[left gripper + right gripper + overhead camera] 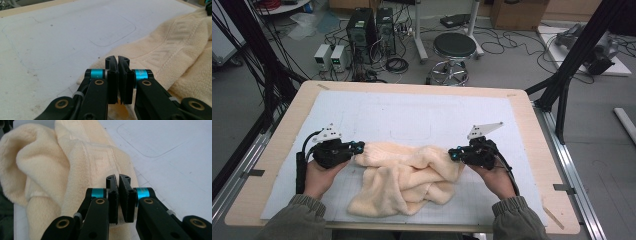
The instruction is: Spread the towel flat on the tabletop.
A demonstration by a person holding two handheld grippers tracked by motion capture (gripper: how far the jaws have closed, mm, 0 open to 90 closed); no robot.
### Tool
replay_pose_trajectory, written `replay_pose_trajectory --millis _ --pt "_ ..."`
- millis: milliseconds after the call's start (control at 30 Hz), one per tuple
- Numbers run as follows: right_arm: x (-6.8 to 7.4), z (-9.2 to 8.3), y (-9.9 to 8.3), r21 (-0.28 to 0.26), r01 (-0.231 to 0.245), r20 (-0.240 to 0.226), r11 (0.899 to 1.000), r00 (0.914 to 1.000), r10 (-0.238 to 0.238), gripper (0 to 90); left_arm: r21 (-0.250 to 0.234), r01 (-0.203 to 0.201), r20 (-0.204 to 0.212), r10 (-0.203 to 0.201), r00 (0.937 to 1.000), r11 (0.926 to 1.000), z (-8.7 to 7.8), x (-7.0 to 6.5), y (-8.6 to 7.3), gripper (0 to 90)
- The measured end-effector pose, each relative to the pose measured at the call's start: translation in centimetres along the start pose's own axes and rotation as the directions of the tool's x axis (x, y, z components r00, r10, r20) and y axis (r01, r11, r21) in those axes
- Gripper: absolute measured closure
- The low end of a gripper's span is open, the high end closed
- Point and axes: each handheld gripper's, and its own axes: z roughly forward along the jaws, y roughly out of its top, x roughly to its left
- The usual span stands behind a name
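Left hand-held gripper (pixel 357 147) has its jaws pressed together on the left edge of the cream towel (pixel 404 177), a thin fold of cloth caught between the pads. Right hand-held gripper (pixel 452 153) pinches the towel's right edge in the same way, its jaws closed on the hem. Between the two, the towel lies crumpled on the white mat (pixel 412 115) covering the counter (pixel 282 130), bunched toward the near edge.
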Motion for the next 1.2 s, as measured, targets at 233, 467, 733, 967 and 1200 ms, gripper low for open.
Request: replay_pose_trajectory --millis 233,467,733,967,1200 --pt "-0.5 3.9 -0.4 0.134 -0.044 -0.019 0.99 0.9987 0.047 68.2 0.009 -0.008 0.005 0.008 1.0 0.9999 0.0 -0.1 0.0 86.2" --pt "-3.2 1.4 -2.1 0.089 -0.172 0.05 0.981 0.9846 0.168 62.9 0.009 -0.005 0.003 0.005 1.0 0.9999 0.1 0.0 -0.1 86.2" --pt "-2.1 3.3 -2.9 0.219 -0.099 0.083 0.971 0.9931 0.083 66.7 0.021 -0.011 0.003 0.011 0.9999 0.9997 0.2 0.0 -0.1 86.2" --pt "-1.5 3.2 -2.5 0.253 -0.029 0.109 0.967 0.9941 0.001 87.5 0.031 -0.016 0.003 0.016 0.9999 0.9994 0.3 0.0 -0.2 86.2" --pt "-1.6 0.4 -1.4 0.095 -0.018 0.154 0.995 0.988 0.004 87.8 0.012 0.003 -0.004 -0.003 1.0 0.9999 0.2 0.2 -0.1 86.2"
